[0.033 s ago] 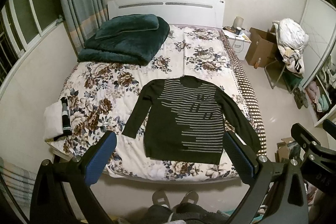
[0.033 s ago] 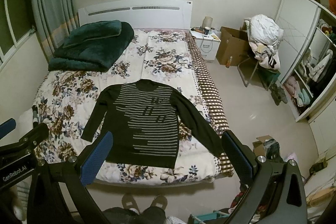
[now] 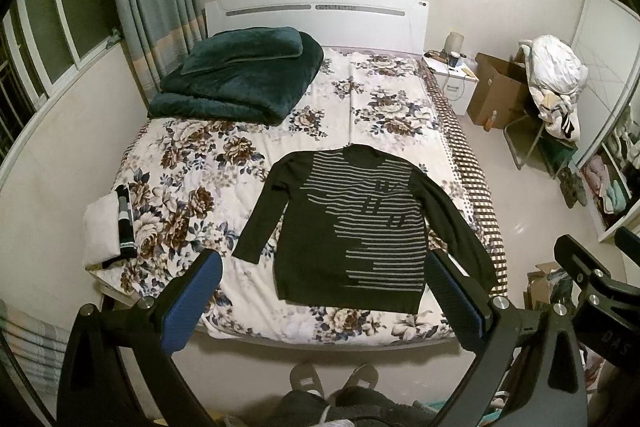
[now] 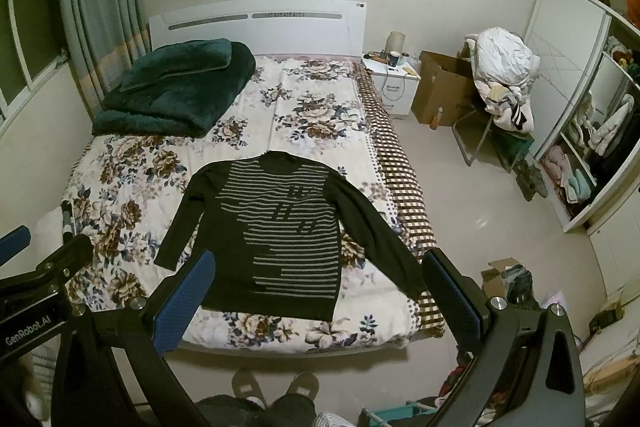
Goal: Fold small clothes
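A dark long-sleeved sweater with grey stripes (image 3: 360, 223) (image 4: 280, 227) lies flat on the floral bed (image 3: 224, 163) (image 4: 312, 115), sleeves spread, hem toward the foot end. My left gripper (image 3: 326, 291) hovers high above the bed's foot, open, blue pads wide apart and empty. My right gripper (image 4: 320, 291) is held beside it at the same height, also open and empty. Each gripper shows at the edge of the other's view. Neither touches the sweater.
A folded dark green blanket (image 3: 240, 83) lies at the head of the bed. Folded white and dark clothes (image 3: 108, 227) sit on the bed's left edge. A nightstand (image 4: 394, 83), cardboard box (image 4: 440, 91), chair piled with laundry (image 4: 504, 79) and shelves stand right. A person's slippers (image 3: 332, 383) are below.
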A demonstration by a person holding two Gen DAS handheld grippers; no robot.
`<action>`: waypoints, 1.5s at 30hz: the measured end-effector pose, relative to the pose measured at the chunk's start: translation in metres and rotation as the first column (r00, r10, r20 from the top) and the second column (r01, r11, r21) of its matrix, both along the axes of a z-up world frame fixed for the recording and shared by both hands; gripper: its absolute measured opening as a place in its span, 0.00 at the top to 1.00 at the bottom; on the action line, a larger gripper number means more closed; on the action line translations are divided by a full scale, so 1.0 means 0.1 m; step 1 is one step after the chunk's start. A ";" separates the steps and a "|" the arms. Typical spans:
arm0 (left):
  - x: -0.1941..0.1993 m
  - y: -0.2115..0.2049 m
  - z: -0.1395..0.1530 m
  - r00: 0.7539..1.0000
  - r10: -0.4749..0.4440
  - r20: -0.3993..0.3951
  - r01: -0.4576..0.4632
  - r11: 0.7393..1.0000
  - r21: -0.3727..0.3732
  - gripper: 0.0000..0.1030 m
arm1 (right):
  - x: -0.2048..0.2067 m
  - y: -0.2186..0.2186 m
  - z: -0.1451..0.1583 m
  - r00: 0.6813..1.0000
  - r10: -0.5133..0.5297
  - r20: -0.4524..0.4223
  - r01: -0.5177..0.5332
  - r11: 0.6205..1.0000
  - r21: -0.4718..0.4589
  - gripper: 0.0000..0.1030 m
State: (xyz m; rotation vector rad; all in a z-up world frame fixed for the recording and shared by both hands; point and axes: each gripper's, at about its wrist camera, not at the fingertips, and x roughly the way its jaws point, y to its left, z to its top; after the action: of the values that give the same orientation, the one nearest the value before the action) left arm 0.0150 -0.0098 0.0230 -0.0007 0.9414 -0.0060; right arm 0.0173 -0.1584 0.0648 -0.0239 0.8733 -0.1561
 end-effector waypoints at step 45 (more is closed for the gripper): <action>0.68 0.14 -0.46 0.985 0.058 0.162 -0.078 0.990 0.116 0.00 | 0.37 -0.39 -0.91 0.975 -0.219 -0.049 0.223 0.971 0.090 0.00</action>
State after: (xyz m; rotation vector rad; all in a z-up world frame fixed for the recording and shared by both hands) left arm 0.0826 0.0039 -0.0225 0.0794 0.7810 0.1133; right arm 0.0547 -0.1977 -0.0260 0.1605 0.9205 -0.3230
